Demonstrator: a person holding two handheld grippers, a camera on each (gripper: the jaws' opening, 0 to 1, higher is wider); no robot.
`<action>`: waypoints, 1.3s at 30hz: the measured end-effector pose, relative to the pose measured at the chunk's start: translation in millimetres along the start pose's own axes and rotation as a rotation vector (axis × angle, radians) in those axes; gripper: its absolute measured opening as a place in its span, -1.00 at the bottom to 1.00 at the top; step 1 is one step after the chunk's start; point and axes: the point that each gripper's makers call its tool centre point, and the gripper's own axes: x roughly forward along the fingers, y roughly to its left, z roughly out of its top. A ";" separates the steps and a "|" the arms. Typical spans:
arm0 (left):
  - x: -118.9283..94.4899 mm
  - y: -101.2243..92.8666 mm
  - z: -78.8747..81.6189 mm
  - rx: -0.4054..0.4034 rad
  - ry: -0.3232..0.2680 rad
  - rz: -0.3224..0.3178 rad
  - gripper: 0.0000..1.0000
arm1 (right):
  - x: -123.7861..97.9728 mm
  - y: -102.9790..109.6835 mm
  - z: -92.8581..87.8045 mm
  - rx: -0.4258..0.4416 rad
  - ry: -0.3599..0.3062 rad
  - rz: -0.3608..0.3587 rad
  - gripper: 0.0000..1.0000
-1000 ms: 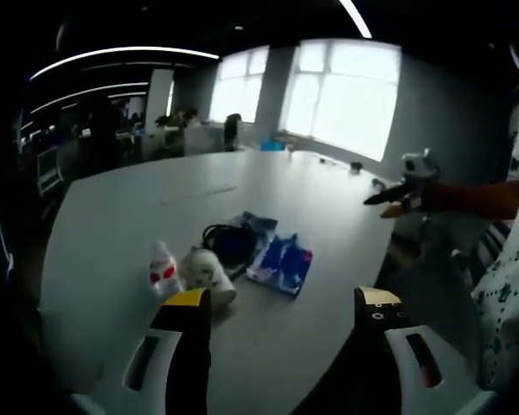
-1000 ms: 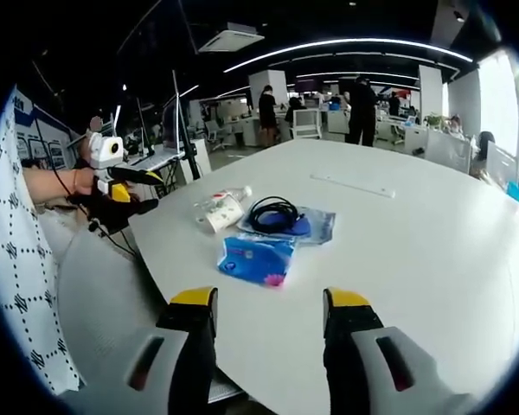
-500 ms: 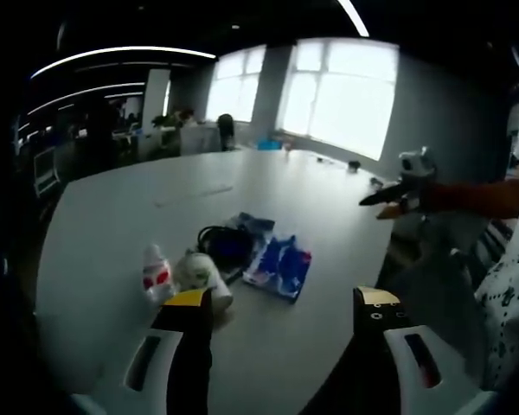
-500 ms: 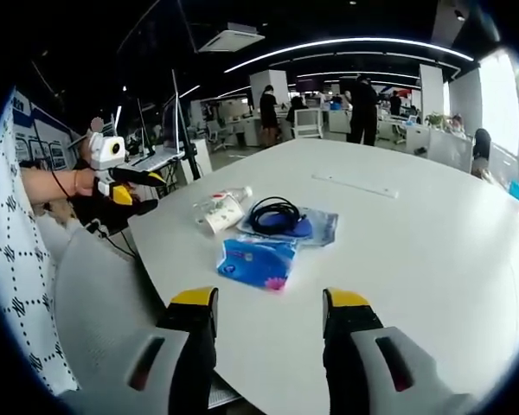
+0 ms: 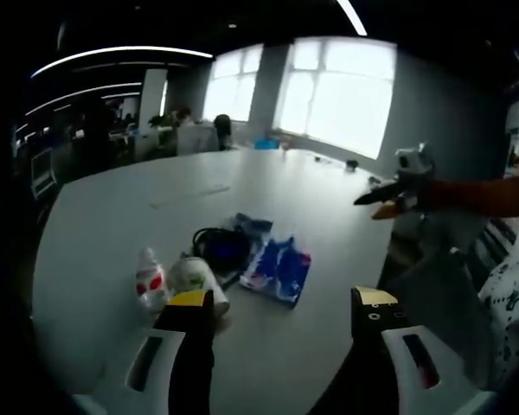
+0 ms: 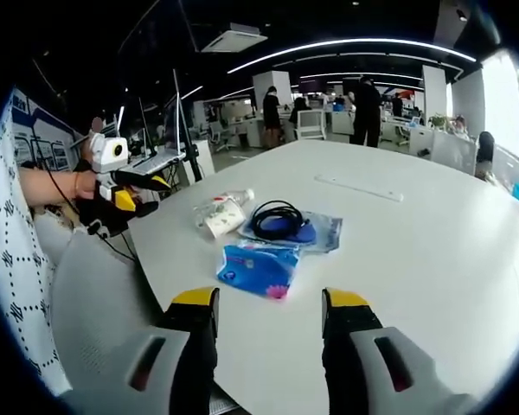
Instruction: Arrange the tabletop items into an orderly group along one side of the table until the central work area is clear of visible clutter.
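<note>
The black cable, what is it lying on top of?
The coiled black cable lies on a clear plastic bag with something blue inside. The cable covers part of the bag, so what the blue thing is cannot be told.

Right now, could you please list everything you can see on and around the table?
Table: one, white, large, holding every item below.
Tissue pack: one, blue, nearest the table edge.
Coiled cable: one, black, lying on a clear bag.
Clear bag: one, bluish, flat under the cable.
Bottle: one, clear with a red label, beside the cup.
Cup: one, white, on its side by the bottle.
Strip: one, white, further along the table.
People: a few, standing in the background.
Left gripper: yellow-tipped jaws apart, off the table edge.
Right gripper: jaws apart, holding nothing.
</note>
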 end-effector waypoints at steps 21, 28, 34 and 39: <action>28.0 -2.6 2.7 0.008 0.003 -0.012 0.12 | 20.5 -3.8 -0.8 0.020 0.001 0.003 -0.13; 35.4 -3.4 4.3 0.013 0.003 -0.004 0.10 | 25.7 -5.2 -0.9 0.021 0.003 0.009 -0.15; 42.1 -4.0 2.5 0.013 0.011 -0.002 0.07 | 28.9 -6.0 0.0 0.022 0.001 0.009 -0.16; 47.4 -5.3 -0.6 0.015 0.021 -0.003 0.06 | 32.0 -6.3 1.6 0.021 0.001 0.008 -0.17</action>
